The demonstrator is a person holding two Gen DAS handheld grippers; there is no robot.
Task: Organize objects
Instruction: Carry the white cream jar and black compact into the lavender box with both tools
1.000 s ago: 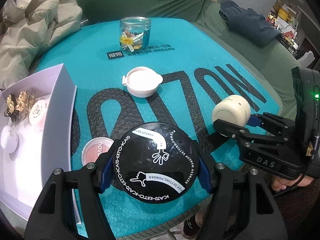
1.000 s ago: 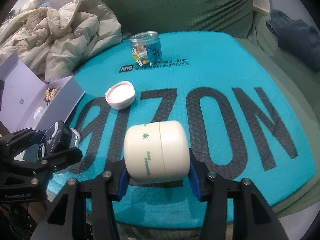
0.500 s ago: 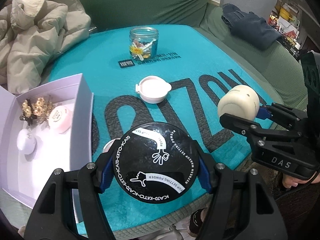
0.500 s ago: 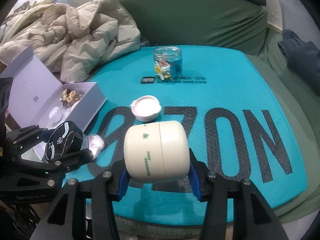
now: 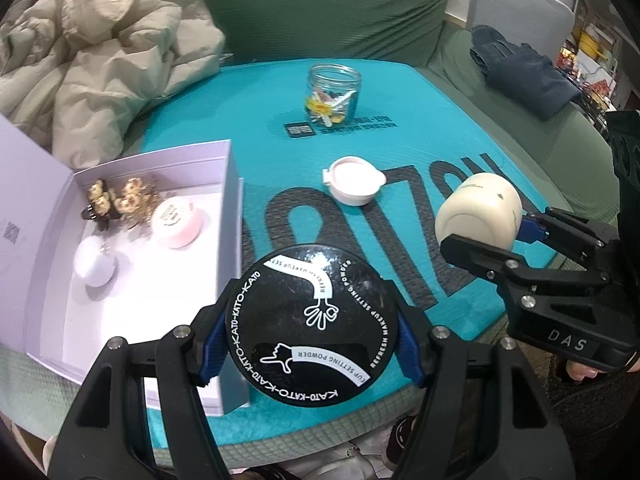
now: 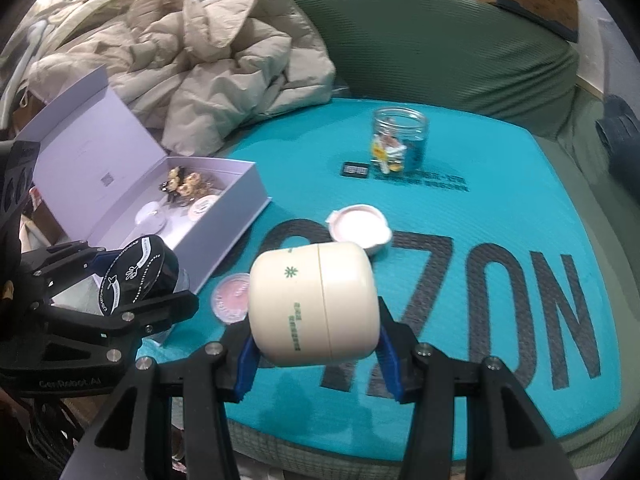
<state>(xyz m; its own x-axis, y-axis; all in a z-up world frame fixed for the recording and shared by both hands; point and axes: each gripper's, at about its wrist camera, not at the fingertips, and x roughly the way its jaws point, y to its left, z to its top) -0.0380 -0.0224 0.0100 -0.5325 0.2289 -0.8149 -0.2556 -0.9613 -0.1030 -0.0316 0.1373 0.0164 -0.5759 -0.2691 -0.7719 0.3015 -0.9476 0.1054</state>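
My left gripper (image 5: 312,346) is shut on a round black powder jar (image 5: 312,324), held lid-up above the front edge of the teal mat (image 5: 248,96). To its right, my right gripper (image 6: 314,356) is shut on a cream jar (image 6: 314,308) that lies on its side between the pads; the same cream jar (image 5: 478,216) shows at the right of the left wrist view. An open lilac box (image 5: 234,216) at the left holds gold hair clips (image 5: 120,200), a pink-and-white pot (image 5: 178,220) and a white round piece (image 5: 96,266). The black jar (image 6: 134,276) hangs beside that box.
A white-rimmed pink dish (image 5: 354,178) and a small pink compact (image 6: 232,298) lie on the mat. A glass jar of small items (image 5: 334,94) stands at the back. A beige puffy jacket (image 5: 92,52) is heaped at the left, dark folded clothes (image 5: 520,72) at the right on the green sofa.
Both grippers have risen and pulled back from the mat with their jars still held. The lilac box has come further into view, and the right gripper has rolled a little, tilting the cream jar.
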